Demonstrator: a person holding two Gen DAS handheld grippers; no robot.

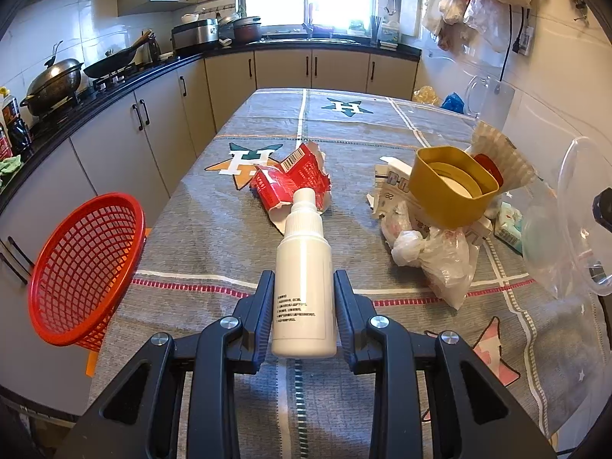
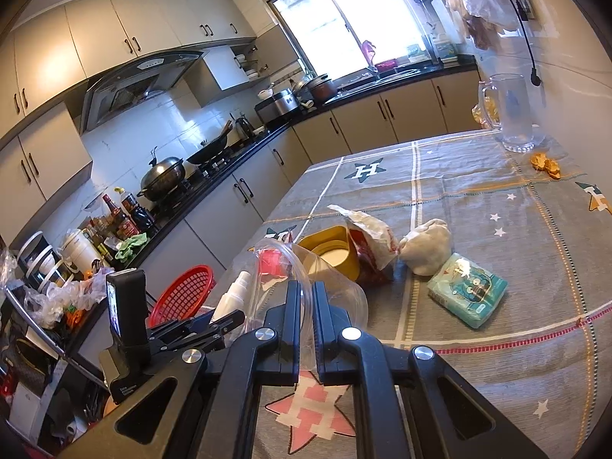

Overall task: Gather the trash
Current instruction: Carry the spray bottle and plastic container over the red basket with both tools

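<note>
My left gripper [image 1: 304, 283] is shut on a white spray bottle [image 1: 304, 287] and holds it above the table, nozzle pointing away. The bottle also shows in the right wrist view [image 2: 233, 298]. My right gripper [image 2: 304, 287] is shut on the rim of a clear plastic bag [image 2: 329, 287], which also shows at the right of the left wrist view [image 1: 573, 229]. Trash lies on the table: a torn red carton [image 1: 294, 179], a yellow container [image 1: 451, 187], crumpled white bags [image 1: 436, 256] and a teal tissue pack [image 2: 466, 290].
A red mesh basket [image 1: 84, 267] stands off the table's left edge. A glass mug [image 2: 512, 111] and orange peel [image 2: 547, 164] sit at the far right of the tablecloth [image 2: 497, 199]. Kitchen counters with pots run along the left and back.
</note>
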